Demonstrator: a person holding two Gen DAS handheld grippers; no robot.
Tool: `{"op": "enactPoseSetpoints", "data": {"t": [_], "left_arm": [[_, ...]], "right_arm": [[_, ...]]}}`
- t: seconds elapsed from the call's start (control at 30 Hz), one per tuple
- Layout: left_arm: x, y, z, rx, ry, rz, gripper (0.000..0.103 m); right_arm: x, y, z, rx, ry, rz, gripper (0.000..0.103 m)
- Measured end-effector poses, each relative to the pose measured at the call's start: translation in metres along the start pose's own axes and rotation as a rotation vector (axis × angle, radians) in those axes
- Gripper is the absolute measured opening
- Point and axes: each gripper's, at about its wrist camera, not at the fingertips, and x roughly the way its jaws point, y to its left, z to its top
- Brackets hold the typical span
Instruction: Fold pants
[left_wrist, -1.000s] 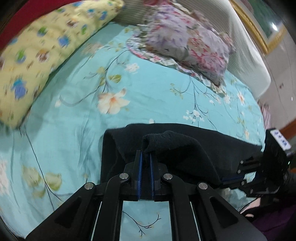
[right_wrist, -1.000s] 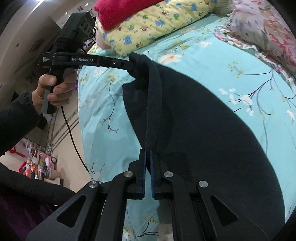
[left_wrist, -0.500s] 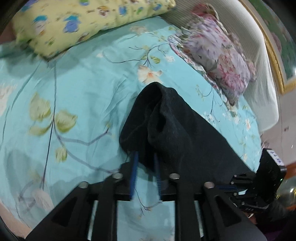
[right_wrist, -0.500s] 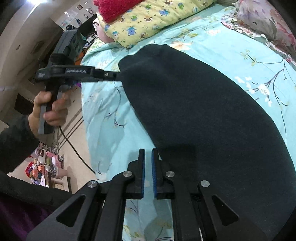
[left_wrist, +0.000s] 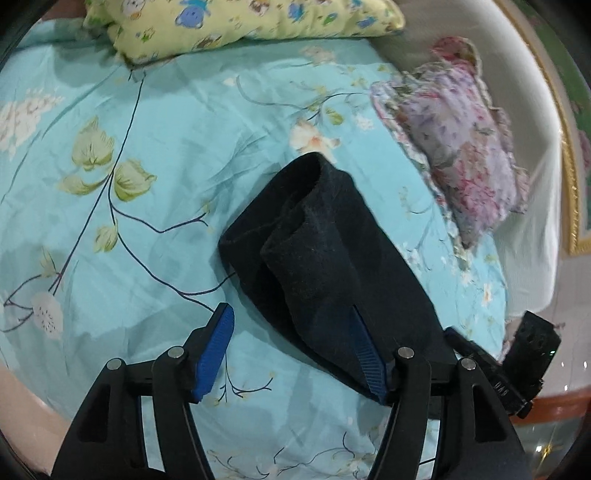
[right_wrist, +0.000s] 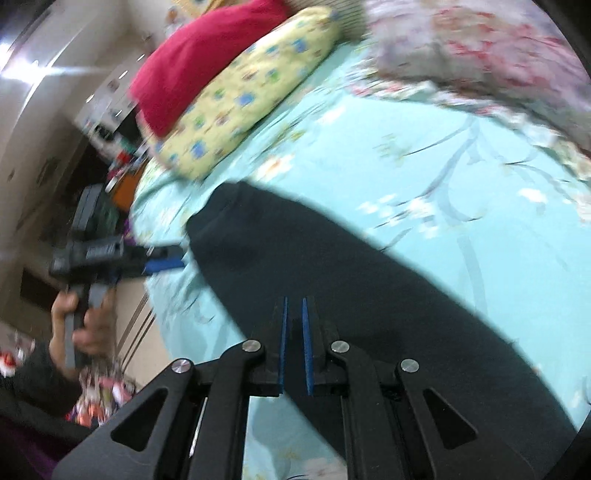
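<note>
1. Your left gripper (left_wrist: 291, 347): jaws spread wide, released, grasping nothing. Its 2 blue pads (left_wrist: 216, 350) straddle the near end of the black pants (left_wrist: 325, 258); the right finger is partly hidden under the cloth, the left one stands clear over the sheet. In the right wrist view your left hand (right_wrist: 79, 325) grips the handle upright, fingers wrapped round it, off the bed's edge.

2. Your right gripper (right_wrist: 293, 347): jaws slightly parted with a narrow gap between the blue pads, nothing caught in them. It hangs above the pants' near edge; contact with the cloth cannot be told.

3. Black pants: lying on the turquoise floral bedsheet (left_wrist: 147, 184), a long folded band, one end bunched into a raised fold.

4. Yellow printed pillow (left_wrist: 240, 26): at the bed's far side, well apart from the pants.

5. Pink-and-lilac floral pillow (left_wrist: 465, 147): far right, near the headboard.

6. Red pillow (right_wrist: 199, 62): resting on the yellow one.
</note>
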Motion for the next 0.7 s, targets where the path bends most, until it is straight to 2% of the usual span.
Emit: {"op": "enactPoseSetpoints", "data": {"t": [0.1, 0.17, 0.23, 0.27, 0.37, 0.7], "left_arm": [[0.008, -0.004, 0.002, -0.013, 0.013, 0.012, 0.069], [0.015, -0.007, 0.005, -0.019, 0.026, 0.032, 0.07], [0.021, -0.009, 0.007, -0.019, 0.034, 0.064, 0.07], [0.023, -0.009, 0.008, -0.021, 0.034, 0.081, 0.07], [0.031, -0.008, 0.009, -0.033, 0.048, 0.1, 0.07], [0.049, 0.002, 0.011, -0.041, 0.058, 0.117, 0.07]], "right_arm": [[-0.008, -0.02, 0.01, 0.06, -0.028, -0.038, 0.009], [-0.009, -0.036, 0.015, 0.11, -0.031, -0.075, 0.017], [-0.011, -0.047, 0.018, 0.139, -0.04, -0.098, 0.042], [-0.011, -0.053, 0.02, 0.159, -0.051, -0.103, 0.046], [-0.009, -0.065, 0.025, 0.187, -0.043, -0.104, 0.047], [0.031, -0.088, 0.025, 0.202, 0.098, -0.111, 0.047]]}}
